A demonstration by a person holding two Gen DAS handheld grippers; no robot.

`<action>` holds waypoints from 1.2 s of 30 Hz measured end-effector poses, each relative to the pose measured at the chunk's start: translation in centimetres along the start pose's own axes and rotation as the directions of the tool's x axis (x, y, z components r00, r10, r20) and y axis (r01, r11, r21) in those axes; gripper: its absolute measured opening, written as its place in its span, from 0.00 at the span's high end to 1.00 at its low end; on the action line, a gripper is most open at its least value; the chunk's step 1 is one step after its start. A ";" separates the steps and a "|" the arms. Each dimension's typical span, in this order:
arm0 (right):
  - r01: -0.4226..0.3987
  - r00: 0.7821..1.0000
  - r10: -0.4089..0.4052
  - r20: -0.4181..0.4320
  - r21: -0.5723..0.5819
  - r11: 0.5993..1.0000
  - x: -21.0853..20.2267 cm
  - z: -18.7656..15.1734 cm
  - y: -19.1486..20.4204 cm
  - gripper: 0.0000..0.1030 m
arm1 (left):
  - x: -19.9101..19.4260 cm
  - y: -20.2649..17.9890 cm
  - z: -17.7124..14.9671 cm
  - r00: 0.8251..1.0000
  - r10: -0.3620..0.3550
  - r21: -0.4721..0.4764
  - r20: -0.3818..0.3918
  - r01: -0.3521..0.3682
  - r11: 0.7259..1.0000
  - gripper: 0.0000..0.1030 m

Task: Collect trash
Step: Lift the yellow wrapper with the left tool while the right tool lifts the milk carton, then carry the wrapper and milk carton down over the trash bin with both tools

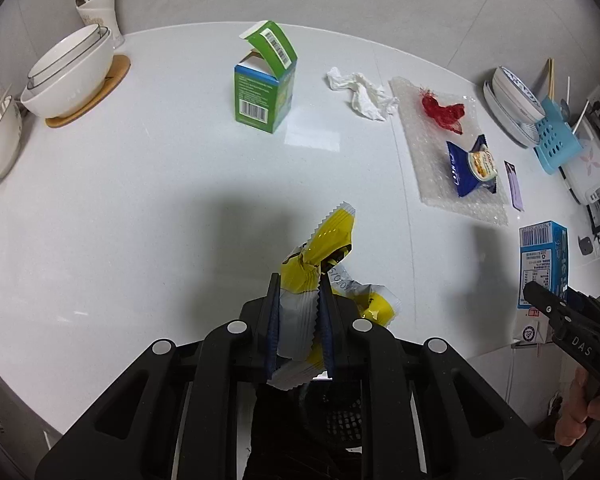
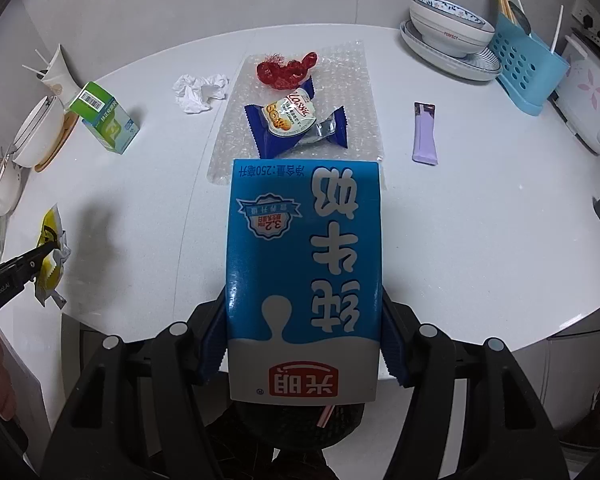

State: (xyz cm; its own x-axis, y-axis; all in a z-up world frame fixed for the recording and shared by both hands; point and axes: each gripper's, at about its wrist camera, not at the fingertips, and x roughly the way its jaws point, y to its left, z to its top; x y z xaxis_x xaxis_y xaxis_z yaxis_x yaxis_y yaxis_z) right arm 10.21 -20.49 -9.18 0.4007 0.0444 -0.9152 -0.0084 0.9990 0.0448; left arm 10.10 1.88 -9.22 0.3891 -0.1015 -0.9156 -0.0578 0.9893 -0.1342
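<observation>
White table (image 2: 480, 240) carries it all. Blue milk carton (image 2: 304, 264) is clamped in the right gripper (image 2: 304, 356), over the near edge. Left gripper (image 1: 300, 320) pinches a yellow wrapper (image 1: 324, 248) there too. Bubble wrap sheet (image 2: 352, 80) toward the far edge holds a blue snack packet (image 2: 296, 124) and red netting (image 2: 286, 70).

A white round table (image 2: 460, 240) bears, beyond the grippers, bubble wrap (image 2: 352, 80), crumpled tissue (image 2: 198, 92), green carton (image 2: 108, 124), purple sachet (image 2: 424, 134).

FREE: bare tabletop (image 1: 120, 200) centre-left of frame | BLOCKED: green box (image 1: 265, 88) upper centre; bowls (image 1: 70, 76) upper left; bubble wrap (image 1: 448, 148) with wrappers right
</observation>
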 end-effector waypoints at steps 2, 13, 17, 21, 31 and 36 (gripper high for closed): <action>-0.001 1.000 0.001 0.008 -0.003 1.000 -0.4 -0.5 -0.1 0.42 | -0.3 -0.5 -0.7 1.000 -0.003 0.006 0.000 0.003 1.000 0.84; 0.003 0.999 -0.002 0.052 -0.019 1.000 -2.6 -2.9 -1.5 0.42 | -1.6 -3.1 -3.8 1.000 -0.018 0.023 0.001 0.018 1.000 0.84; 0.005 0.998 -0.003 0.068 -0.021 1.000 -3.3 -3.9 -2.1 0.42 | -2.4 -4.0 -5.0 1.000 -0.023 0.033 0.010 0.022 0.999 0.84; -0.001 0.997 0.003 0.076 -0.021 1.000 -3.9 -5.2 -2.6 0.42 | -3.1 -4.9 -6.4 0.999 -0.027 0.042 0.017 0.026 0.999 0.84; -0.015 0.996 0.018 0.085 -0.040 0.999 -5.2 -8.7 -3.5 0.42 | -4.2 -7.4 -10.6 0.999 -0.046 0.072 0.010 0.045 0.996 0.84; -0.024 0.996 0.028 0.081 -0.051 0.998 -5.7 -10.6 -4.0 0.42 | -4.3 -8.1 -12.8 0.999 -0.051 0.080 0.004 0.050 0.996 0.84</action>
State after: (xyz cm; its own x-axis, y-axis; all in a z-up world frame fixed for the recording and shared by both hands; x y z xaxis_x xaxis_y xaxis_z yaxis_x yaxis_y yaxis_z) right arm -1.79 -24.60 -8.36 0.4728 0.0712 -0.8783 -0.0650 0.9968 0.0459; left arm -2.82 -7.06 -9.05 0.3948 -0.1510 -0.9063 0.0354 0.9882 -0.1492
